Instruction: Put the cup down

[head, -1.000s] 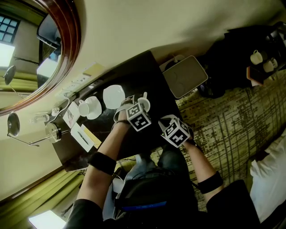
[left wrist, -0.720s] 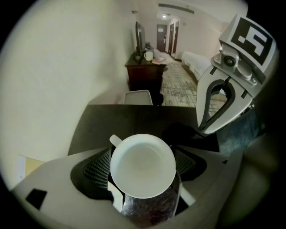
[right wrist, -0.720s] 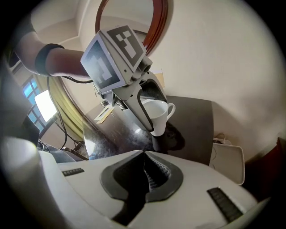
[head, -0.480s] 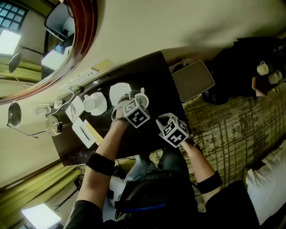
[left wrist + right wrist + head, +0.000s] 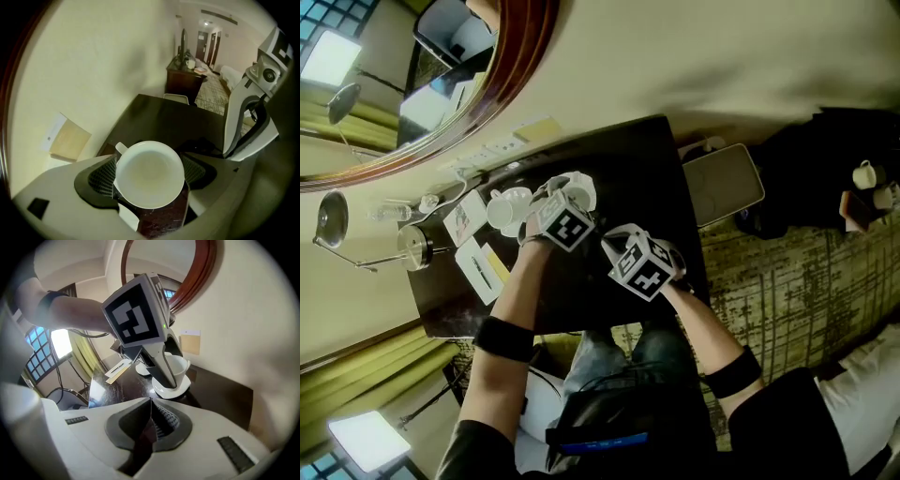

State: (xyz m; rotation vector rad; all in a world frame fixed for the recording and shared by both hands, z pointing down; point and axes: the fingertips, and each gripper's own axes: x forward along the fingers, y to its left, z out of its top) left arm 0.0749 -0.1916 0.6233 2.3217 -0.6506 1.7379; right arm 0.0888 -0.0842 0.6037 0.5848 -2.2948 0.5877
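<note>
A white cup (image 5: 150, 174) with a small handle sits between the jaws of my left gripper (image 5: 150, 187), whose pads press on its two sides. In the head view that gripper (image 5: 565, 199) is over the back of the dark desk (image 5: 647, 178). In the right gripper view the cup (image 5: 180, 365) hangs upright close over an empty white saucer (image 5: 172, 387). I cannot tell whether they touch. My right gripper (image 5: 151, 405) is shut and empty, a little nearer than the saucer, pointing at it. In the head view it (image 5: 614, 242) is to the right of the left one.
A second cup on its saucer (image 5: 508, 208) stands just left of the empty saucer. Paper cards and a pen (image 5: 480, 267) and a round metal object (image 5: 414, 246) lie further left. A pale flat panel (image 5: 727, 183) is off the desk's right end. A wall rises behind the desk.
Both grippers have moved left along the desk in the head view. The cup was to the right of the empty saucer and is now over it, still gripped. The right gripper stays shut.
</note>
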